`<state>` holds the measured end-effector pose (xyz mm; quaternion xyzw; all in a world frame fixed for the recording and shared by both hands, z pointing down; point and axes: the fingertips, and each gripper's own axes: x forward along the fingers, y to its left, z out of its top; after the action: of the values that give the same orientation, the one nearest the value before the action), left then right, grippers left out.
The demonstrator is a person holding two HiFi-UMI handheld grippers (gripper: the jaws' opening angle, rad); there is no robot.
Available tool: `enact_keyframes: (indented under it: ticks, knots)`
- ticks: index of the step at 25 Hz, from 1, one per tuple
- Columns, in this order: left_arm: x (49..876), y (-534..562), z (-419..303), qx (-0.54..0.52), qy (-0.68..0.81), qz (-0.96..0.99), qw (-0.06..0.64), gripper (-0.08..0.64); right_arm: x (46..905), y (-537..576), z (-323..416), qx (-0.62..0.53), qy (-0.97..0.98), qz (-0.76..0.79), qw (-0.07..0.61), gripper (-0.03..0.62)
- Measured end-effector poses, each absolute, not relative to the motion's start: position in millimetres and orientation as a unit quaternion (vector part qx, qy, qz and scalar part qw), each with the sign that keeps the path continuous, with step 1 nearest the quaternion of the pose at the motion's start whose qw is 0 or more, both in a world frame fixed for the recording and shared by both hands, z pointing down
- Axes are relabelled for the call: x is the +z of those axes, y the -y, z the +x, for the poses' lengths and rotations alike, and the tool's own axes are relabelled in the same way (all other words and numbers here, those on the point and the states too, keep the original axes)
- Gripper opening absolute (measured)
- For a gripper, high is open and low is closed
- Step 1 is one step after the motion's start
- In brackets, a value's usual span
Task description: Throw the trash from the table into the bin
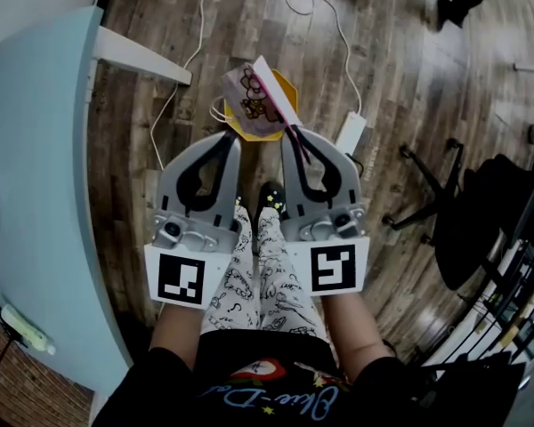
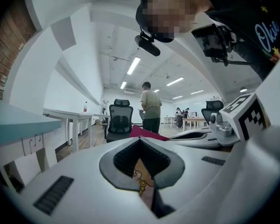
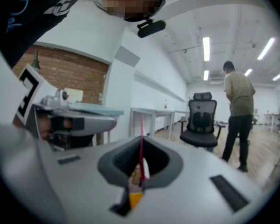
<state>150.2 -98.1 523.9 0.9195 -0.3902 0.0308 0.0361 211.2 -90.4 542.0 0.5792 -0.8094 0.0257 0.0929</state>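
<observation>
Right hand-held gripper [image 1: 292, 132] is closed on a wrapper [image 1: 250, 95], a pink-and-white packet with cartoon print. In the right gripper view the wrapper's pink edge runs up between the two pads, pinched there. Wrapper sticks out past the jaw tips, tilted up and to the left in the head view, directly over the yellow bin [image 1: 246, 132] on the wood floor [image 1: 400, 69]. It looks to hang above the bin's opening, but whether it touches the rim can't be told from this angle.

Left hand-held gripper [image 1: 230, 135] sits just beside the right one, both pointing the same way, jaw tips together. Nothing is pinched between them; the bit of print seen through its jaw opening in the left gripper view is the wrapper lying beyond.

Pale blue desk [image 1: 44, 149] runs along the left edge of the head view, well apart from the bin. White power strip [image 1: 350, 132] and a cable [image 1: 173, 92] lie on the floor near the bin. Black office chair [image 1: 467, 216] stands off to the right.
</observation>
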Motion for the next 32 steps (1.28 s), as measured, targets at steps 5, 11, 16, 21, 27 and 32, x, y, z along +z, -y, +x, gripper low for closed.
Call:
enact_keyframes:
  ticks: [5,11,16,21,27,32]
  knots:
    - [539.4,110.3,147.6,0.032,0.398,0.916,0.036,0.011,569.7,97.9,215.5,0.034,0.803,0.584,0.114,0.011]
    - [555.7,122.3,151.0,0.030,0.394,0.918,0.025,0.011,603.3,107.6,212.9,0.027,0.803,0.579,0.137,0.011]
    - [574.1,125.7,149.3,0.031,0.398,0.916,0.027,0.011,629.4,111.0,210.6,0.030,0.803,0.578,0.140,0.011]
    - [598.3,124.2,145.3,0.034,0.403,0.914,0.038,0.011,659.1,108.2,210.7,0.033,0.806,0.571,0.151,0.011]
    - [619.7,122.1,144.8,0.044,0.401,0.914,0.043,0.011,695.5,106.5,213.5,0.039,0.805,0.565,0.174,0.011]
    - [625.5,123.9,141.9,0.045,0.404,0.913,0.043,0.011,717.2,105.9,215.5,0.057,0.801,0.567,0.183,0.011]
